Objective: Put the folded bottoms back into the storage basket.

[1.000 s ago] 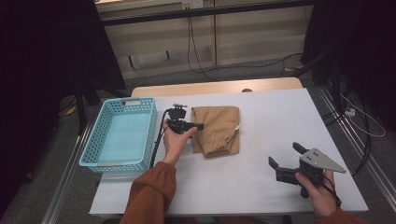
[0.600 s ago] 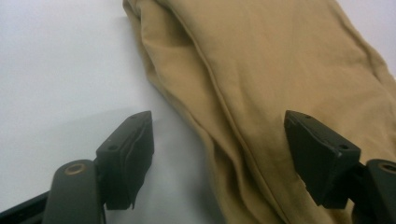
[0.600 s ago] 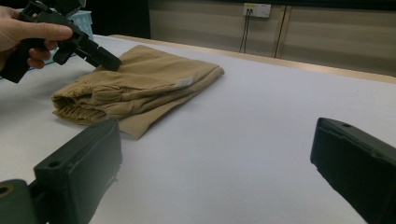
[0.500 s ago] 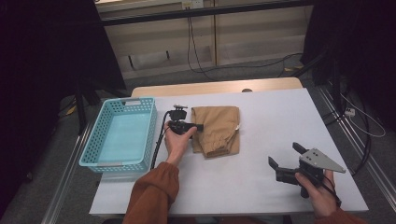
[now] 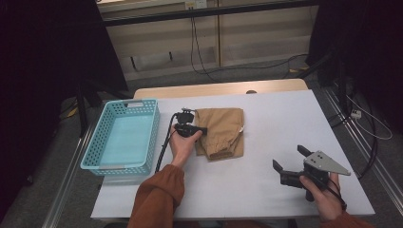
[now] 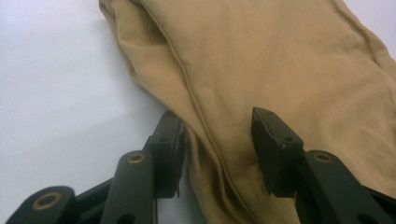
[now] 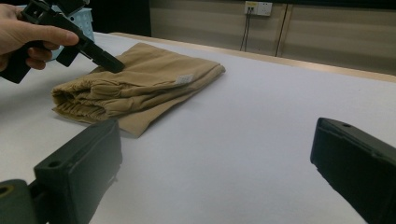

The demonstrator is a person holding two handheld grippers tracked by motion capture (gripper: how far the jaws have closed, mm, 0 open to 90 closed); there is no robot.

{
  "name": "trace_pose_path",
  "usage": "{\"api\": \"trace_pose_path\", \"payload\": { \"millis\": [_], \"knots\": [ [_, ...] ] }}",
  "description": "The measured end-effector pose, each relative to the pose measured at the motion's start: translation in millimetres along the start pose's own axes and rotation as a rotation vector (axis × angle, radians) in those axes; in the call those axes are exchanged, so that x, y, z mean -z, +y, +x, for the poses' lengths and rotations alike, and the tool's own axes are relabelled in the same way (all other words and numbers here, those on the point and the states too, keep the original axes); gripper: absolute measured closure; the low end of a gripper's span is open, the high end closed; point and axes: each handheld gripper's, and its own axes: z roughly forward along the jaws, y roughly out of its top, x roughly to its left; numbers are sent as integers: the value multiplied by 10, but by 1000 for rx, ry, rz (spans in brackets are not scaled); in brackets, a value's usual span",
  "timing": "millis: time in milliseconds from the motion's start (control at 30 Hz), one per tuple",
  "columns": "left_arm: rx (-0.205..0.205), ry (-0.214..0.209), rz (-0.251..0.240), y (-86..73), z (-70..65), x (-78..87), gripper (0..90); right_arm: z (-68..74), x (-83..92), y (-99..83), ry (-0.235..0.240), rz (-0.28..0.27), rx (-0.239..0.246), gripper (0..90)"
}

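A folded tan garment [image 5: 221,133] lies on the white table [image 5: 285,114], left of centre. My left gripper [image 5: 204,129] is at the garment's left edge. In the left gripper view it [image 6: 217,140] is open, with a fold of the tan garment [image 6: 280,60] between the spread jaws; one jaw is against the cloth's edge and the other rests on top. My right gripper [image 5: 288,156] is held low at the front right, open with nothing between its jaws, well clear of the cloth. The right gripper view shows the garment [image 7: 140,84] and the left gripper [image 7: 112,63] touching it.
A light blue plastic basket [image 5: 154,128] stands at the table's left edge, beside the left hand, with nothing inside. A black cable [image 5: 164,142] trails from the left gripper along the basket. Bare tabletop lies between the garment and the right gripper.
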Motion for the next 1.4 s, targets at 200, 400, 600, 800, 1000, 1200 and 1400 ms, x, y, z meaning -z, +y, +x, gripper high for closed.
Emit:
{"api": "trace_pose_path", "payload": {
  "millis": [200,400,600,800,1000,1200,1400],
  "knots": [
    [-11,-9,10,3,-25,-20,679,5,-10,1,2,1,2,19],
    [44,-33,17,-4,-31,-38,817,3,-8,1,3,0,3,19],
    [65,-30,14,-7,-45,-36,853,5,-3,2,6,0,2,19],
    [78,-38,-4,-3,-42,-16,857,-5,2,3,1,-1,-4,19],
    [84,-48,-33,11,-52,31,857,-2,8,5,2,-3,-4,19],
    [81,-59,-56,22,-60,64,859,-3,7,5,3,-2,-5,19],
    [55,-80,-101,47,-101,133,859,-4,7,4,2,-2,-4,19]
  ]
}}
